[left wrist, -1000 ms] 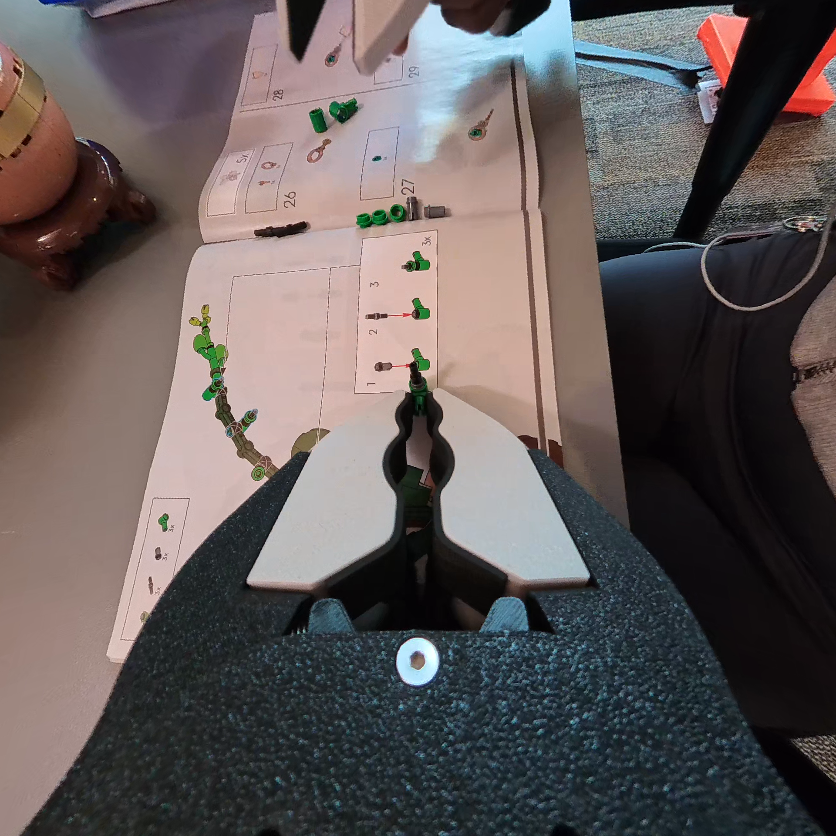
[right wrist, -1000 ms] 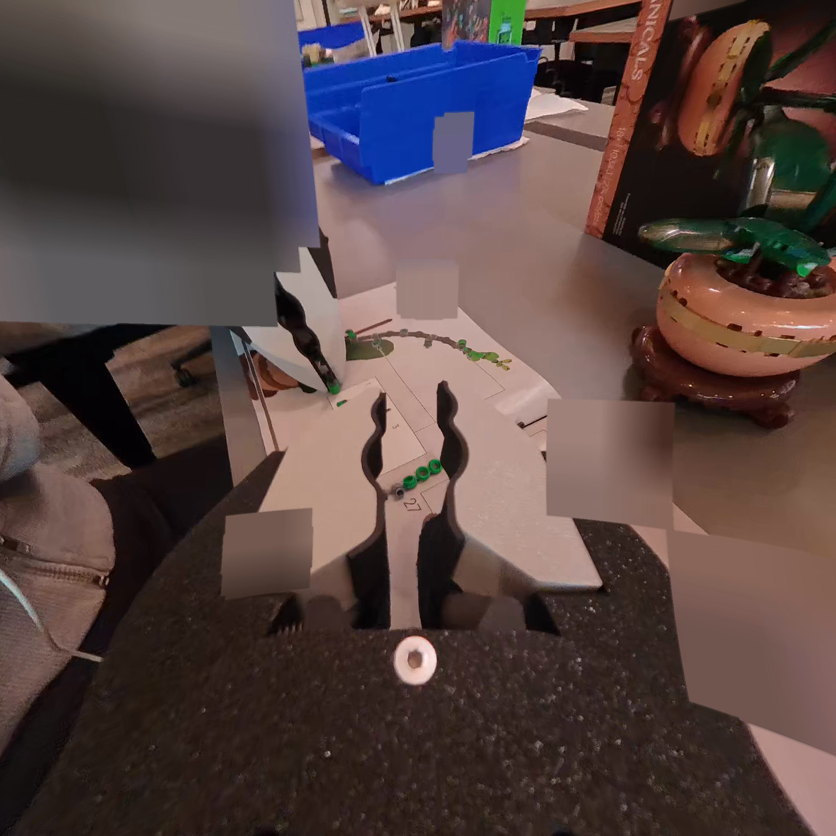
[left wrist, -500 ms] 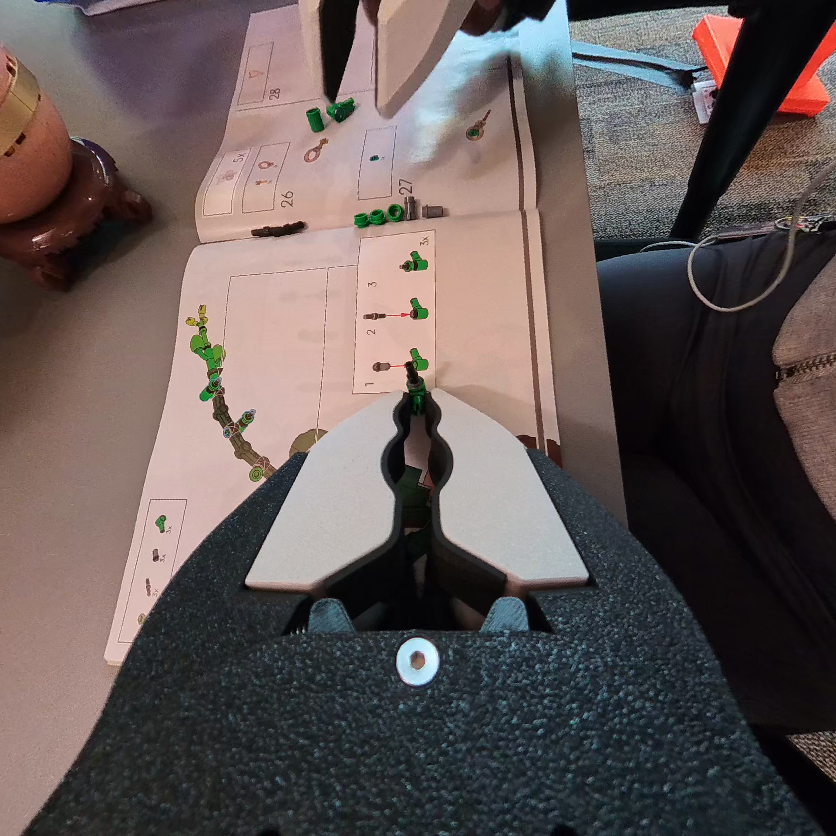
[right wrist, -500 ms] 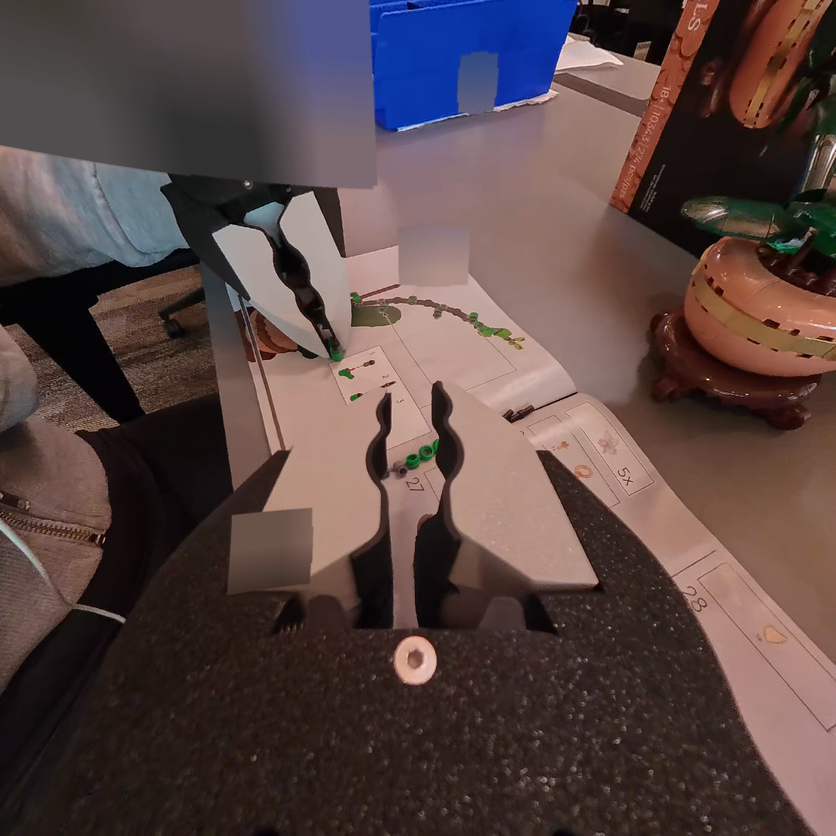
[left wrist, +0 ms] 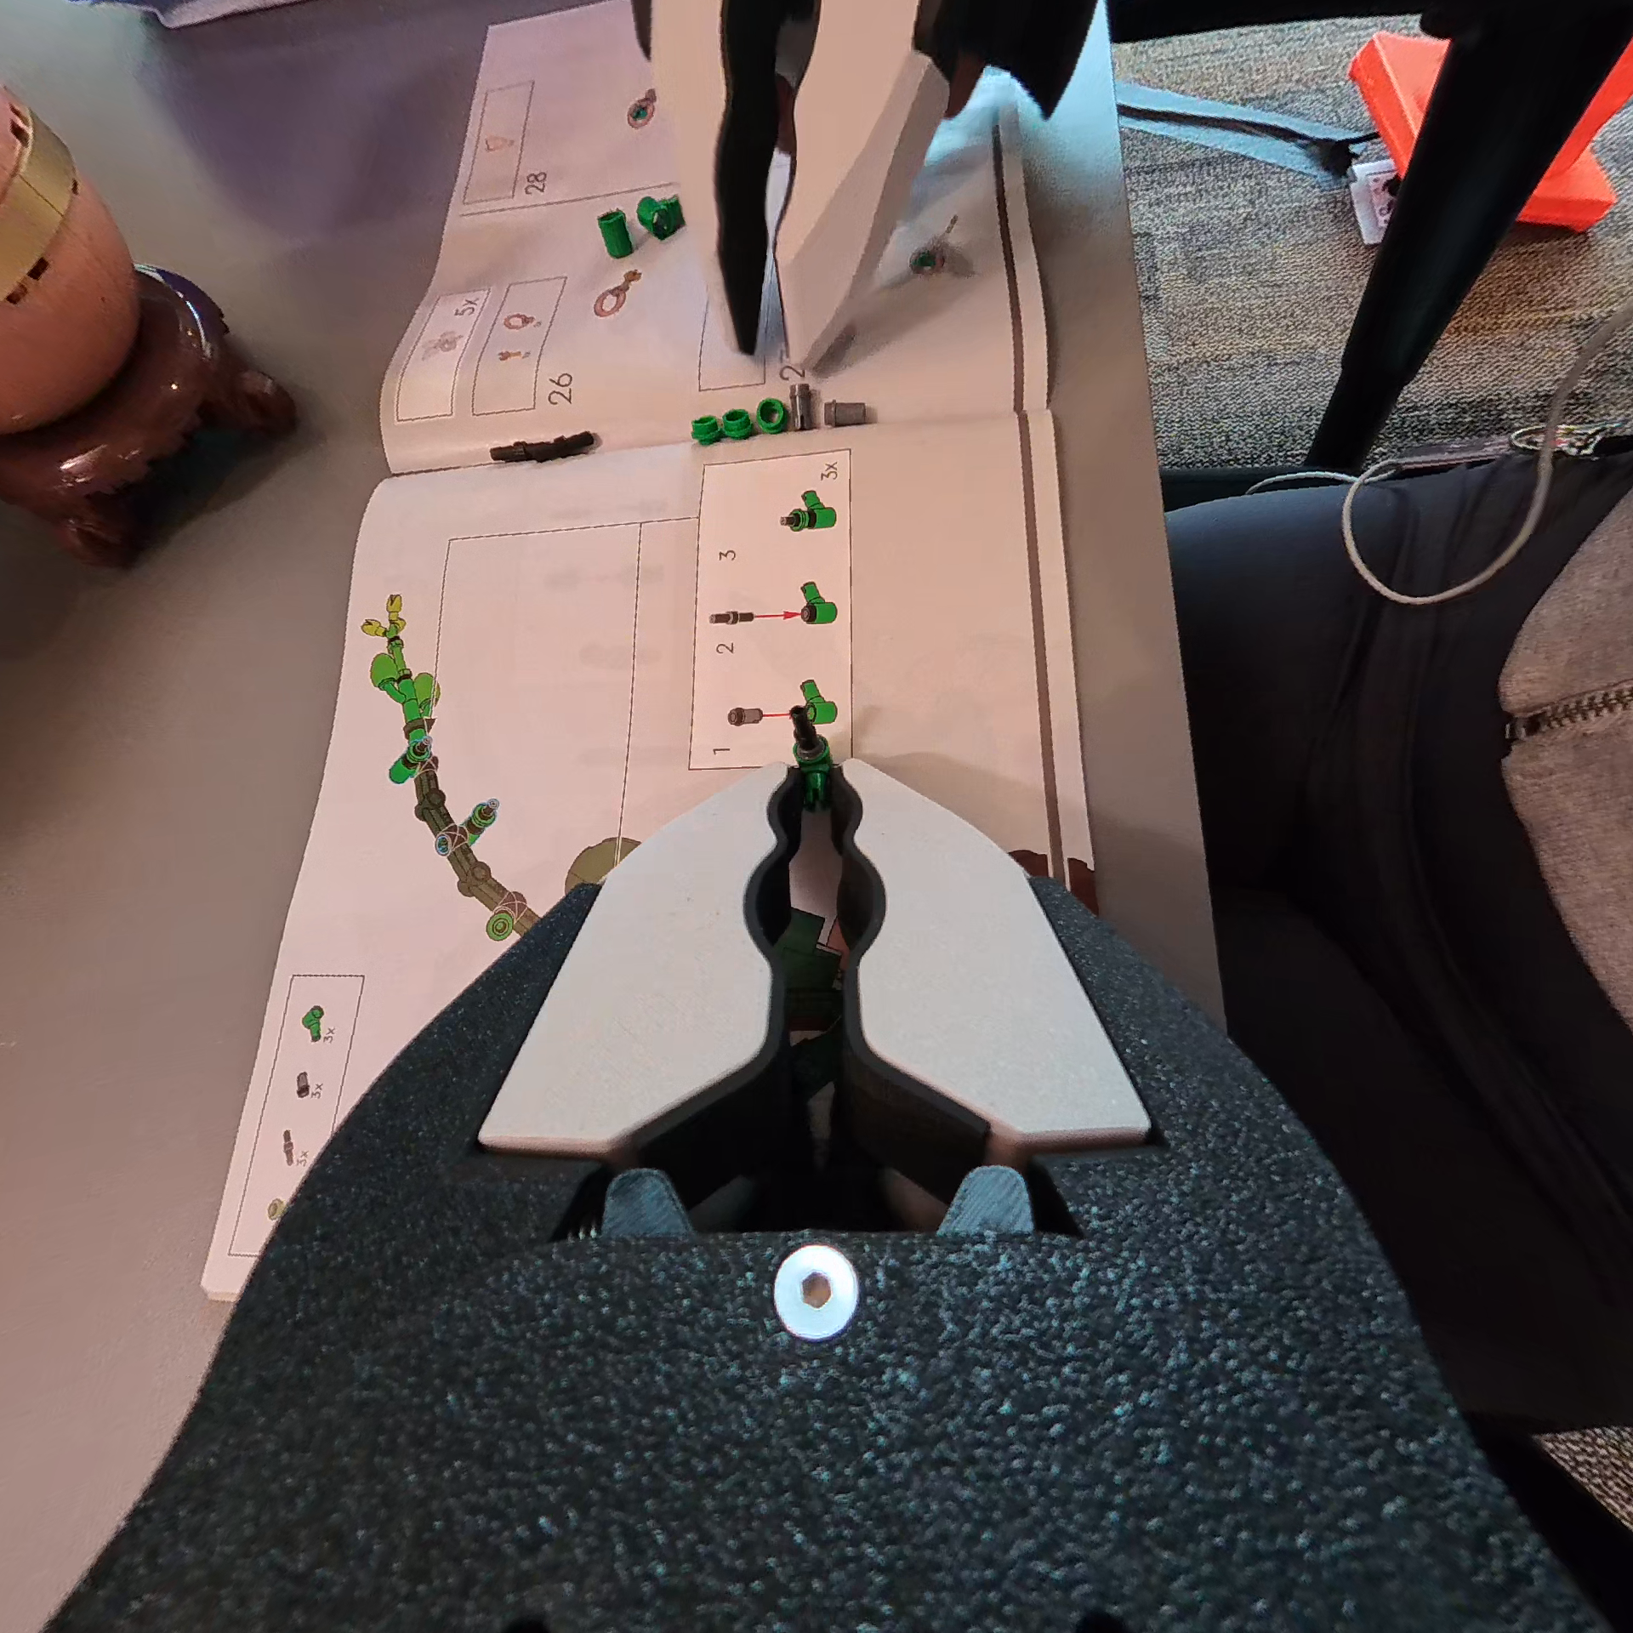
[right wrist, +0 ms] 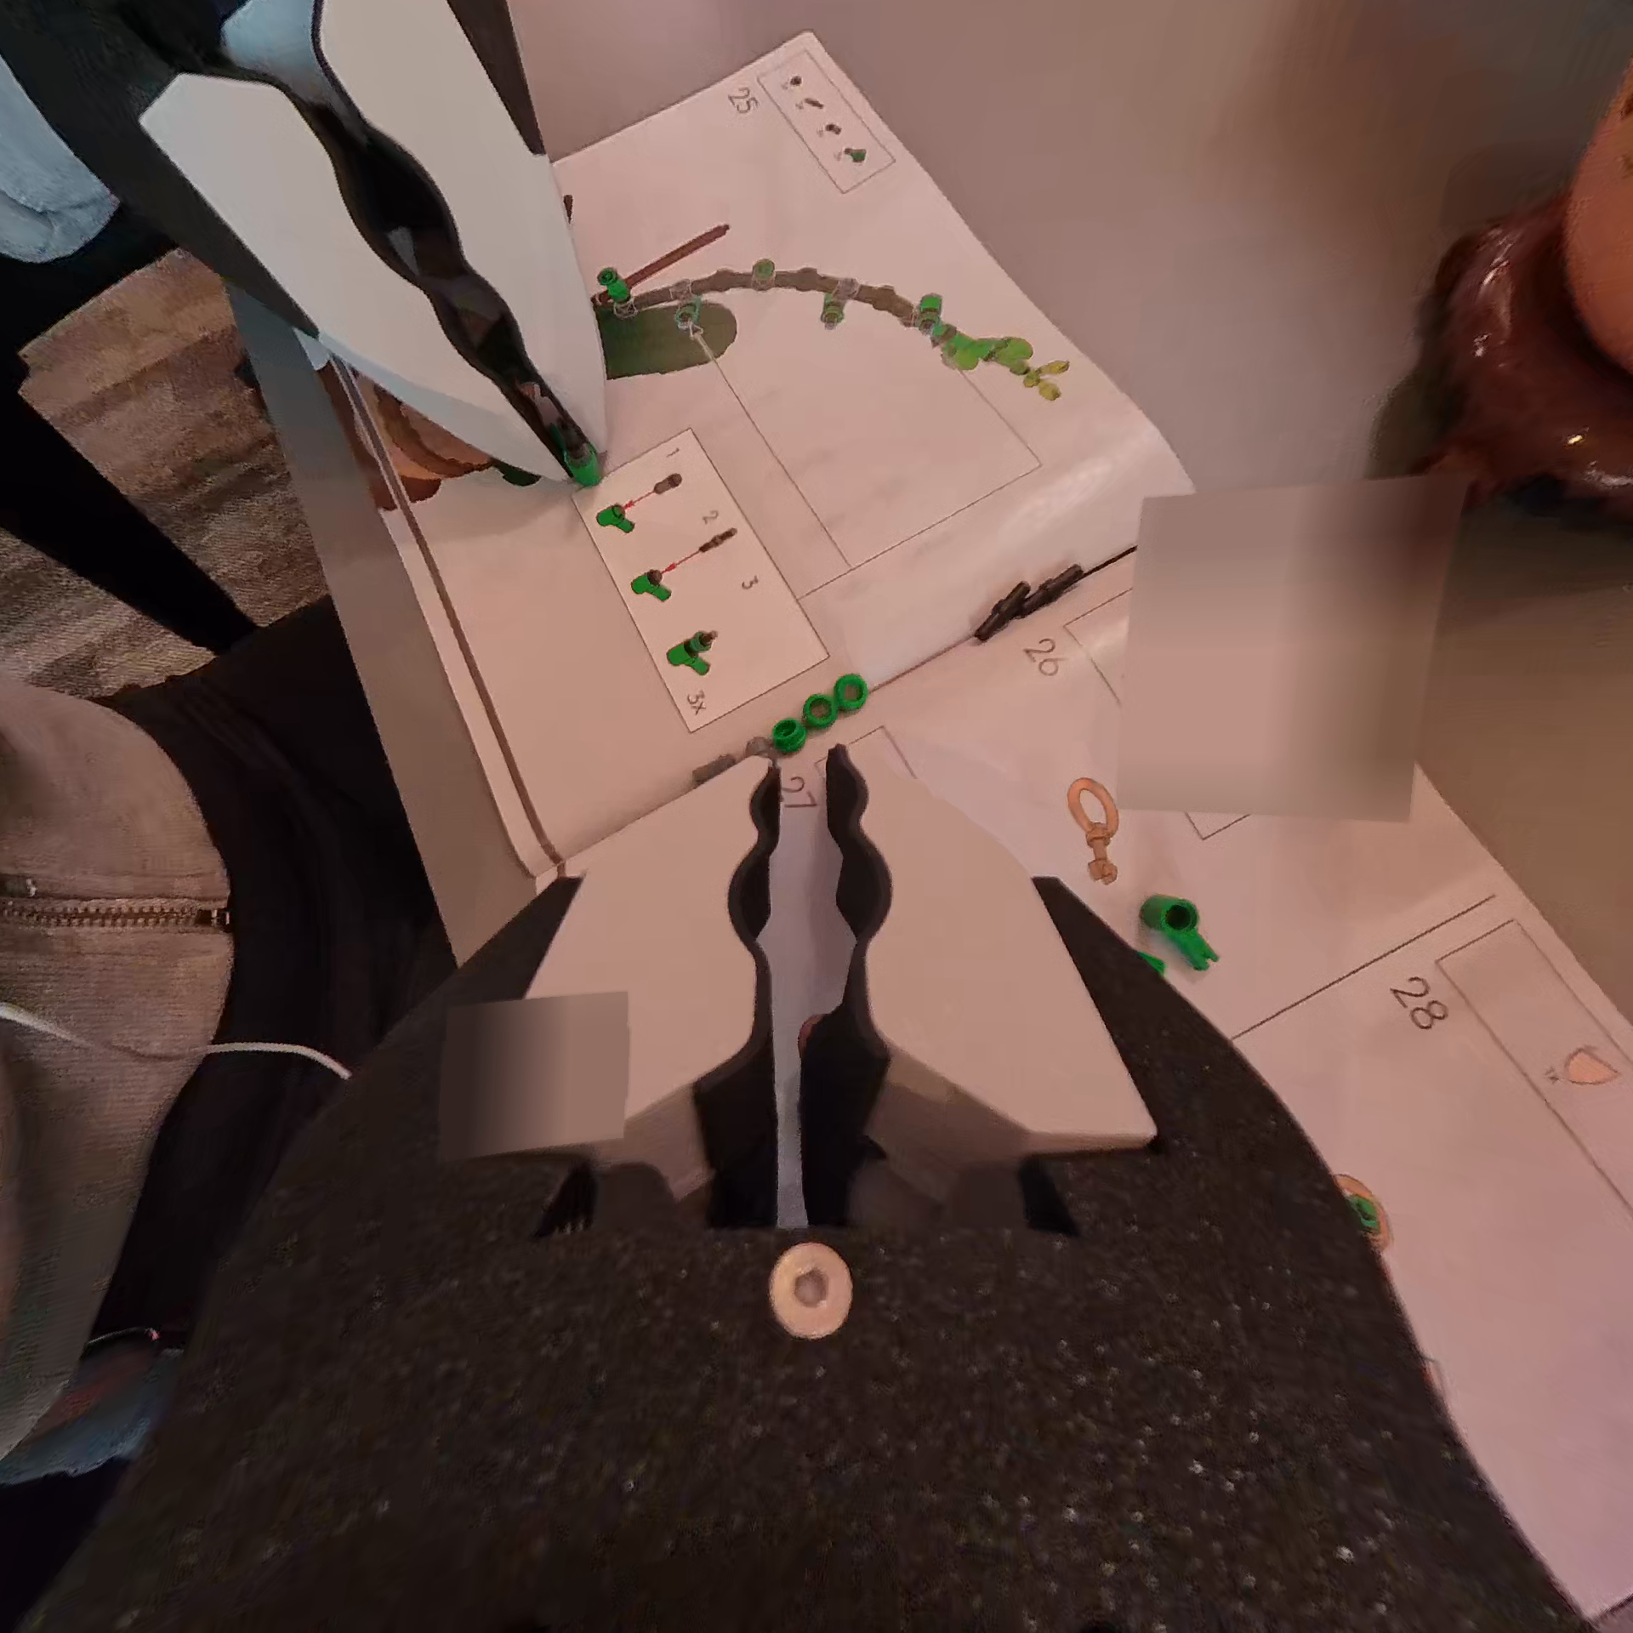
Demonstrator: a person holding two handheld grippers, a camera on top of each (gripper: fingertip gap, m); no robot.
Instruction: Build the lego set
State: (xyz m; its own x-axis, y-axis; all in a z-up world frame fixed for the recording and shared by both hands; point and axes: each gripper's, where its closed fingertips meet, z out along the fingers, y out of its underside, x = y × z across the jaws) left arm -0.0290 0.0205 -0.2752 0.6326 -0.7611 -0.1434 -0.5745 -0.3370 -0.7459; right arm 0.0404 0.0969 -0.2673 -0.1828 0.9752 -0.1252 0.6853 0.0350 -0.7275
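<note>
Since a second ago the right claw [right wrist: 800, 764] has dropped from high over the far page to just above the booklet's fold, and its jaws have narrowed from a wide gap to a slim one. The left claw [left wrist: 815, 778] has not shifted; its grip is unchanged.

Grey matte surface [left wrist: 132, 795], smooth. On it an open instruction booklet [left wrist: 548, 672], glossy white paper, pages bowed at the fold. At the left edge a rounded pinkish pot with a tan band on a glossy dark brown stand [left wrist: 106, 442].

Claw bodies: black, pebbled shell; flat pale grey fingers [left wrist: 672, 954] with wavy black inner pads.

Left claw: low over the near page, pointing along it, tips nearly closed and pressed on a small green connector [left wrist: 813, 769] with a black pin [left wrist: 802, 726] sticking out ahead of the tips.

Right claw: tilted steeply down at the page, tips slightly apart, nothing between them, only paper showing in the slot. Its left tip is just beside 2 small grey pegs [right wrist: 733, 760] lying in the fold.

Loose parts, small plastic: 3 green rings [right wrist: 820, 707] in a row along the fold, next to the pegs; a black rod piece [right wrist: 1029, 601] farther along the fold; 2 green tube connectors [left wrist: 641, 225] on the far page.
</note>
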